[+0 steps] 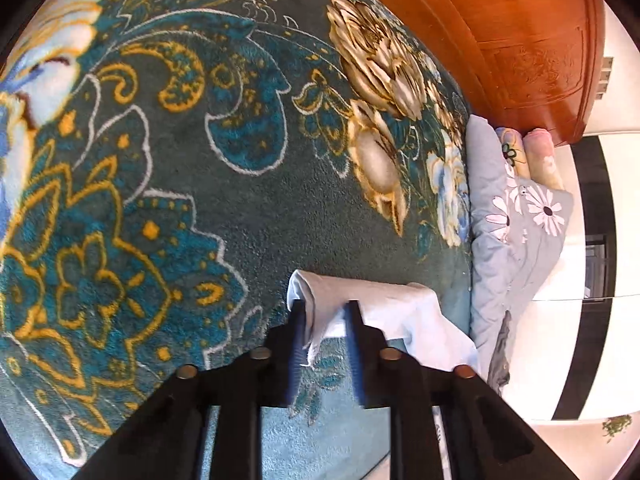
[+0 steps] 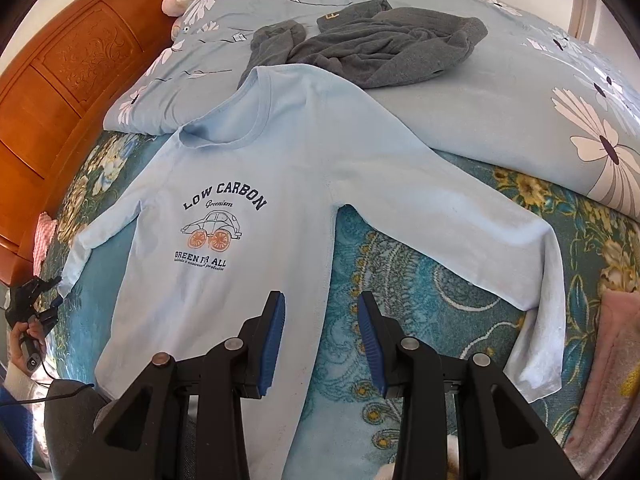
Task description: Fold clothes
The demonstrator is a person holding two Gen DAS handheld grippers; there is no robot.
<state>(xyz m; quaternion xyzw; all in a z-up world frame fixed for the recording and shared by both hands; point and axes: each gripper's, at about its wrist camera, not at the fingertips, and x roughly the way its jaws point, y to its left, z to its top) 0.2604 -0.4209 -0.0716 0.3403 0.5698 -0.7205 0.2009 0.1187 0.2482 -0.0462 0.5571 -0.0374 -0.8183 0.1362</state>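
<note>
A pale blue shirt (image 2: 240, 168) lies face up on the bed (image 2: 440, 280), print showing, body flat and both long sleeves spread out to the sides. Laid open like this, every edge is easy to reach and a sleeve can be carried across the chest without dragging the rest.

The left tongs (image 1: 324, 308) are at the cuff (image 1: 320, 300) of the sleeve on the headboard (image 2: 60, 80) side. Cloth bunches between the two fingers, which stand fairly close together, so I judge them to be gripping the cuff, probably to lift that sleeve inward. In the right wrist view the same tongs show small at the sleeve end, held in a hand (image 2: 24, 340).

The right tongs (image 2: 322, 300) hover above the shirt's side seam near the hem, wide open, holding nothing and, as far as I can tell, touching nothing.

A crumpled grey garment (image 2: 380, 48) sits beyond the collar on the flowered quilt (image 2: 520, 92), touching the shirt's shoulder; it is not folded.
</note>
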